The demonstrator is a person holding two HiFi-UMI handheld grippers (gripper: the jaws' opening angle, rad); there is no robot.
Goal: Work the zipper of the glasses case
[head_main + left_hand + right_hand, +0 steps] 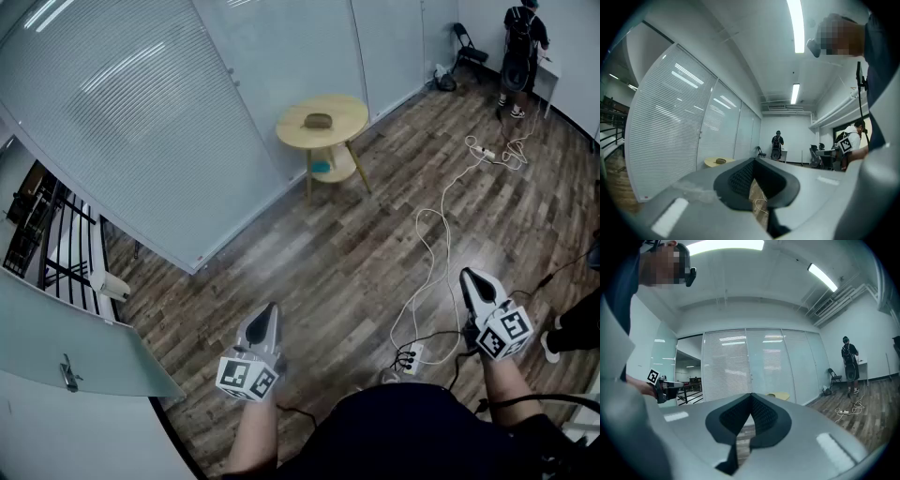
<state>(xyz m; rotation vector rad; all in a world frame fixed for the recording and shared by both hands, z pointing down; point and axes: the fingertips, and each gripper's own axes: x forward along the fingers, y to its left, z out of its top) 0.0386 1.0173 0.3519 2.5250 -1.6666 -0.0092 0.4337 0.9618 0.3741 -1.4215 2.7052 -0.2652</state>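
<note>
Left gripper (pixel 267 311): held level over the wooden floor (pixel 356 262) at the lower left of the head view. In the left gripper view (pixel 753 161) its jaws meet tip to tip, clenched on nothing.
Right gripper (pixel 472 277): held level at the lower right of the head view, well apart from the left one. In the right gripper view (pixel 751 395) its jaws are pressed together with nothing between them.
Glasses case (pixel 319 121): a dark, oval case lying flat near the middle of the round table top, far from both grippers. It also shows as a small dark shape (pixel 721 161) in the left gripper view.
Round table (pixel 352 111): pale yellow top on slanted legs, standing just beside the glass wall. Its edge shows beyond the closed jaws in the right gripper view (pixel 780 396).
Lower shelf: carries a small blue object (pixel 322 167) whose kind cannot be told.
Glass wall (pixel 141 112): fitted with white blinds and running diagonally across the room.
White cable (pixel 433 253): winds over the floor from a power strip (pixel 410 357) near the right gripper towards the far corner.
Standing person (pixel 520 47): dressed in black, at the far end of the room (pixel 848 364).
Folding chair (pixel 469 47): dark, placed against the far wall near that person.
</note>
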